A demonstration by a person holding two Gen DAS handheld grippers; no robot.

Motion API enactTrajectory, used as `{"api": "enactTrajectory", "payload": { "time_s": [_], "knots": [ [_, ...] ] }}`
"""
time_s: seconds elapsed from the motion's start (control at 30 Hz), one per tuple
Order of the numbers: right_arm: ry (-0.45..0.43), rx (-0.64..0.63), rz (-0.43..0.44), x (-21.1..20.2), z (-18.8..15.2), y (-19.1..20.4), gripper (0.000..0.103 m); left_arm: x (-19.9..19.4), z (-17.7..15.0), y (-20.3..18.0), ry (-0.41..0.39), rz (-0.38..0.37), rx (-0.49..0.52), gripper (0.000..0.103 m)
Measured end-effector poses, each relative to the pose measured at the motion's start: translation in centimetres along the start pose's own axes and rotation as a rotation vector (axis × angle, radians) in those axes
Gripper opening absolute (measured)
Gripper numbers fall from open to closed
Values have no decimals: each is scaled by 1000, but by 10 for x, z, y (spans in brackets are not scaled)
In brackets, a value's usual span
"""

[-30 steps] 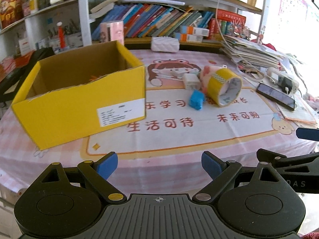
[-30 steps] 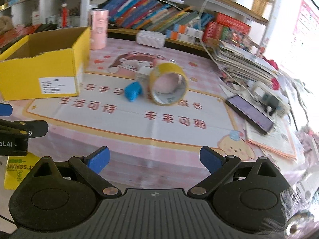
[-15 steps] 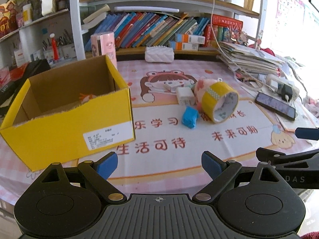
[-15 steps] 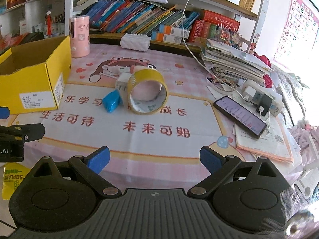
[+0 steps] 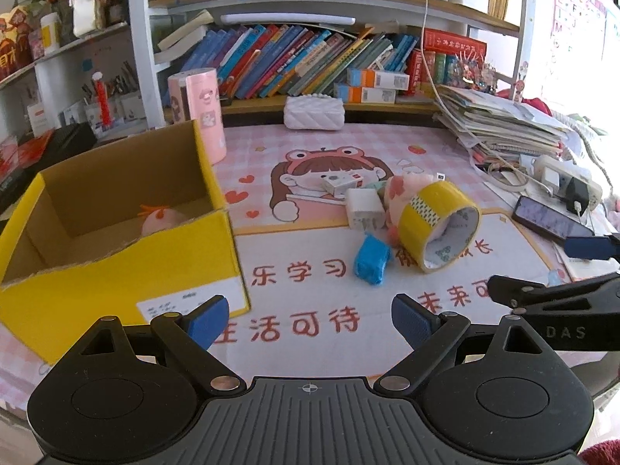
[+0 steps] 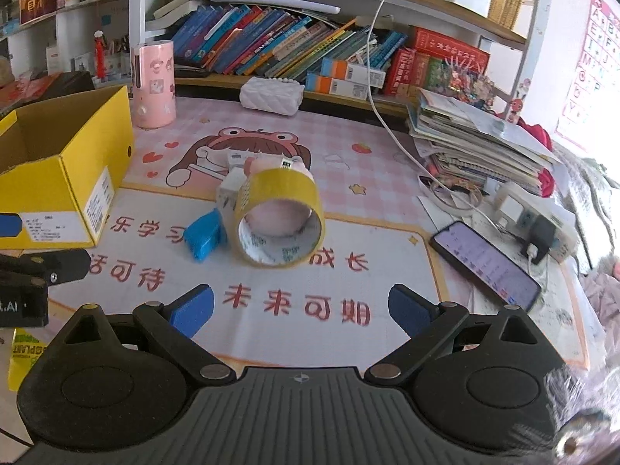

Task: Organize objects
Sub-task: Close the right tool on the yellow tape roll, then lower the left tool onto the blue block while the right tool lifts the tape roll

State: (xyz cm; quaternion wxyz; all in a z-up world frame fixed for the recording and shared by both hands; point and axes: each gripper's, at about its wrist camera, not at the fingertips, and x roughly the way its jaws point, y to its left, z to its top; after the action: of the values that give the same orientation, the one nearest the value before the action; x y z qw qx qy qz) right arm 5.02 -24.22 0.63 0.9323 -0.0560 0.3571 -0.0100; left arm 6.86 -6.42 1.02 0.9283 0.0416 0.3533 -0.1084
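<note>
- Yellow cardboard box [image 5: 116,240] sits lower and nearer in the left wrist view than a second ago; a pink soft toy [image 5: 162,221] now shows inside. The left gripper [image 5: 310,316] hangs wide open, empty, above the printed mat [image 5: 310,271].
- Glossy yellow tape roll [image 6: 279,217] stands on edge in the right wrist view, larger than before, touching a crumpled blue packet [image 6: 203,236]. The right gripper [image 6: 300,310] is spread apart, holding nothing, short of the roll.
</note>
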Motion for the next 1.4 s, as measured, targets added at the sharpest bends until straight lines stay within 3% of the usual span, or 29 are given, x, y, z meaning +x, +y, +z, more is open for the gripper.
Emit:
{"api": "enactTrajectory", "payload": {
  "time_s": [0.27, 0.7, 0.87, 0.93, 1.0, 1.23, 1.4],
  "knots": [
    [17, -11, 42, 37, 17, -15, 92, 23, 13, -14, 19, 5, 24, 93],
    [64, -27, 97, 97, 33, -28, 55, 50, 20, -35, 84, 25, 82, 93],
    [57, -45, 82, 114, 36, -27, 34, 56, 20, -39, 113, 45, 95, 92],
    [56, -41, 94, 117, 36, -29, 15, 57, 21, -38, 121, 49, 87, 92],
    [39, -37, 110, 115, 37, -33, 8, 60, 22, -38, 124, 52, 75, 92],
    [-31, -60, 167, 92, 39, -46, 8, 75, 27, -46, 138, 24, 54, 92],
    [-61, -2, 149, 77, 41, -66, 8, 90, 29, -52, 167, 4, 26, 92]
  ]
}}
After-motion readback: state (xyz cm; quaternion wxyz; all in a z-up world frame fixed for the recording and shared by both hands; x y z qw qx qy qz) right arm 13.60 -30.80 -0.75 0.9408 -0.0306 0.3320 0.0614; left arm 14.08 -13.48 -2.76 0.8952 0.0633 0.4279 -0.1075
